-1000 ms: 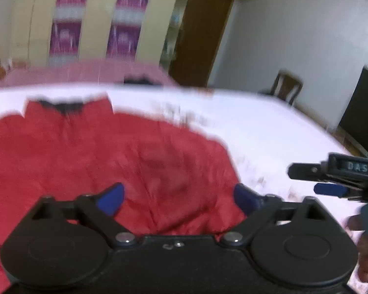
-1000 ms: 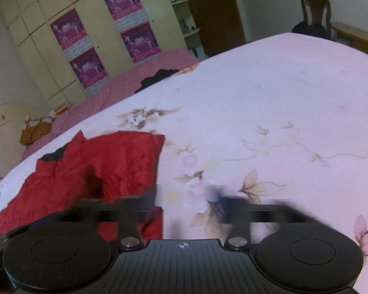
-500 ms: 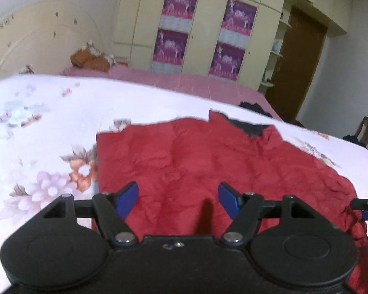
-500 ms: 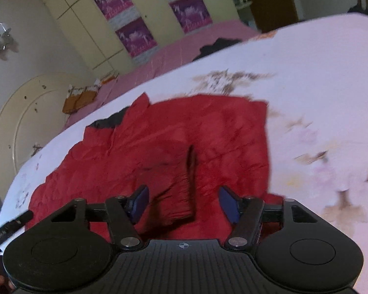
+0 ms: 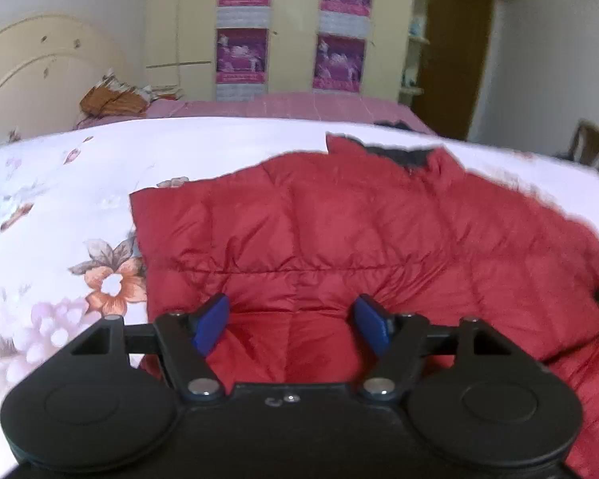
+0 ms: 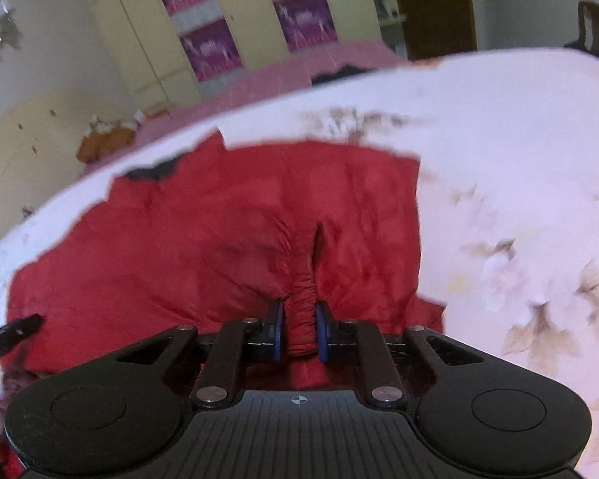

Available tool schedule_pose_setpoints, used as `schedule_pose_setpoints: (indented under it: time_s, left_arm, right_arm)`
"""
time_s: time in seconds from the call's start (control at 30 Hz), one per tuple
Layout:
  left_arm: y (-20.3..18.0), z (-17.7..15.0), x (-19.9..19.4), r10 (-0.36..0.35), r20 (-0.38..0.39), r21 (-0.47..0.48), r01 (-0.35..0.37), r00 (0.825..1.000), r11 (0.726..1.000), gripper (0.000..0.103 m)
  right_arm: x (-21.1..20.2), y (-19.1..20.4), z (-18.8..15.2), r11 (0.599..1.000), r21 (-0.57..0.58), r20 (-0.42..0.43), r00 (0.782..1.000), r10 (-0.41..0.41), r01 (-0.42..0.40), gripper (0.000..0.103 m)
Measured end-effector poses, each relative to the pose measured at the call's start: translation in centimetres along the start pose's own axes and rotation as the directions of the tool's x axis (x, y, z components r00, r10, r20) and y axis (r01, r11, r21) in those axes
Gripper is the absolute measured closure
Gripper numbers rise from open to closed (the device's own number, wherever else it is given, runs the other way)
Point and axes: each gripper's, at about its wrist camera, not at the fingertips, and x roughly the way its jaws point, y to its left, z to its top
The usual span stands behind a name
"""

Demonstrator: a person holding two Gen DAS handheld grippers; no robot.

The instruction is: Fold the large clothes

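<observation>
In the left wrist view, our left gripper (image 5: 293, 325) stands released, its blue pads (image 5: 211, 322) spread wide with nothing between them. The red jacket (image 5: 339, 239) lies flat on the flowered bedspread (image 5: 52, 215), its dark collar toward the far edge of the bed and its left side edge running straight along the sheet. The near hem of the jacket passes under and between our open fingers, so the cloth lies just below the pads, though we cannot tell whether they touch it. To do this step well, we judge we should lower this gripper onto the hem near its left corner and take a full bite of the padded layers, not just the shell, matching what the other hand has.

In the right wrist view, our right gripper (image 6: 299, 337) is clenched on a bunched ridge of the red jacket (image 6: 219, 247), a puckered fold squeezed upright between the two blue pads (image 6: 276, 335) at the near hem. The rest of the jacket spreads away toward the far edge of the bed, with its right side edge beside bare bedspread (image 6: 519, 159). We reckon both hands should then lift level and carry the hem toward the collar together, keeping the fabric taut so the quilted fill does not slump sideways.
</observation>
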Motion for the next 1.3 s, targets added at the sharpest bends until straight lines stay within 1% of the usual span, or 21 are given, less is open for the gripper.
schedule_pose_setpoints:
  time_s: [0.07,0.1,0.13,0.17,0.2,0.23,0.33,0.4,0.43,0.53,0.6,0.67,0.73,0.8,0.87,0.93,0.97,1.03,1.1,1.17,1.3]
  left_arm:
    - [0.1,0.5,-0.4,0.005,-0.003,0.012,-0.005,1.000,1.000,0.034]
    - [0.3,0.7,-1.0,0.005,0.013,0.010,-0.005,1.000,1.000,0.035]
    - [0.6,1.1,-1.9,0.002,0.047,0.002,-0.002,0.999,1.000,0.033]
    - [0.8,1.5,-2.5,-0.007,0.070,-0.004,0.007,0.998,1.000,0.030]
    - [1.1,1.9,-2.8,-0.011,0.085,-0.008,0.012,0.996,1.000,0.023]
    - [1.2,2.3,-2.6,-0.014,0.093,-0.006,0.015,0.996,1.000,0.022]
    - [1.2,3.4,-0.8,-0.041,0.070,0.005,0.040,0.997,0.999,0.022]
    - [1.1,3.6,0.6,-0.053,0.048,0.013,0.052,0.997,0.999,0.022]
    - [1.1,3.6,1.3,-0.048,0.032,0.015,0.048,0.998,0.999,0.022]
    - [1.5,3.2,3.0,-0.034,-0.013,0.023,0.035,0.999,0.999,0.018]
    - [2.0,2.8,3.5,-0.035,-0.021,0.021,0.036,0.999,0.999,0.017]
    - [2.4,2.6,3.4,-0.037,-0.020,0.023,0.037,0.999,0.999,0.017]
    - [2.6,2.9,2.6,-0.046,-0.016,0.015,0.046,0.999,0.999,0.028]
    - [2.7,3.0,0.6,-0.063,0.016,0.014,0.063,0.998,0.998,0.029]
    - [2.3,2.5,-1.3,-0.097,0.038,0.024,0.096,0.995,0.995,0.025]
    - [1.3,1.6,-2.5,-0.097,0.039,0.061,0.095,0.994,0.994,0.017]
    - [0.9,1.2,-2.8,-0.107,0.036,0.072,0.104,0.994,0.992,0.015]
    - [0.1,0.3,-2.6,-0.104,0.012,0.095,0.103,0.994,0.990,0.015]
    - [-0.2,-0.2,-1.7,-0.099,-0.023,0.105,0.101,0.995,0.989,0.016]
    - [-0.1,-0.5,-1.1,-0.095,-0.031,0.105,0.098,0.995,0.990,0.014]
    - [0.1,-0.7,-0.9,-0.086,-0.027,0.098,0.088,0.996,0.991,0.014]
  right_arm:
    - [-0.3,0.6,0.2,0.999,-0.023,0.008,1.000,-0.026,0.026,0.087]
    - [-0.9,0.7,0.2,0.999,-0.023,0.025,0.999,-0.040,0.040,0.087]
    - [-2.0,0.8,0.3,0.998,-0.015,0.063,0.997,-0.054,0.055,0.086]
    - [-3.1,0.8,0.4,0.998,-0.007,0.105,0.993,-0.060,0.061,0.072]
    - [-4.0,1.0,0.4,0.997,-0.008,0.145,0.987,-0.069,0.071,0.046]
    - [-4.4,1.3,0.6,0.997,-0.026,0.172,0.983,-0.066,0.071,0.042]
    - [-3.0,2.4,1.7,0.996,-0.071,0.151,0.988,-0.042,0.054,0.043]
    - [-1.1,3.5,2.2,0.991,-0.123,0.122,0.992,-0.029,0.044,0.062]
    - [-0.2,3.9,2.2,0.988,-0.145,0.104,0.994,-0.035,0.050,0.065]
    - [2.6,4.2,1.9,0.980,-0.182,0.066,0.995,-0.069,0.080,0.066]
    - [3.8,3.9,1.9,0.972,-0.194,0.061,0.991,-0.121,0.131,0.065]
    - [4.4,3.4,1.8,0.974,-0.180,0.054,0.990,-0.128,0.135,0.065]
    - [4.1,3.4,1.9,0.971,-0.187,0.049,0.989,-0.142,0.149,0.065]
    - [1.7,3.8,1.8,0.972,-0.178,0.106,0.985,-0.136,0.153,0.065]
    - [-0.5,4.2,1.3,0.977,-0.168,0.130,0.985,-0.114,0.135,0.065]
    - [-1.9,4.6,0.1,0.979,-0.167,0.138,0.986,-0.095,0.118,0.065]
    - [-2.1,4.7,-0.6,0.980,-0.166,0.128,0.988,-0.092,0.113,0.065]
    - [-1.3,5.2,-1.5,0.976,-0.185,0.097,0.990,-0.098,0.115,0.065]
    - [-0.1,5.4,-2.2,0.969,-0.203,0.070,0.989,-0.130,0.142,0.065]
    - [1.0,5.3,-2.4,0.964,-0.207,0.061,0.985,-0.159,0.168,0.065]
    - [1.8,5.3,-2.2,0.961,-0.210,0.055,0.984,-0.172,0.180,0.065]
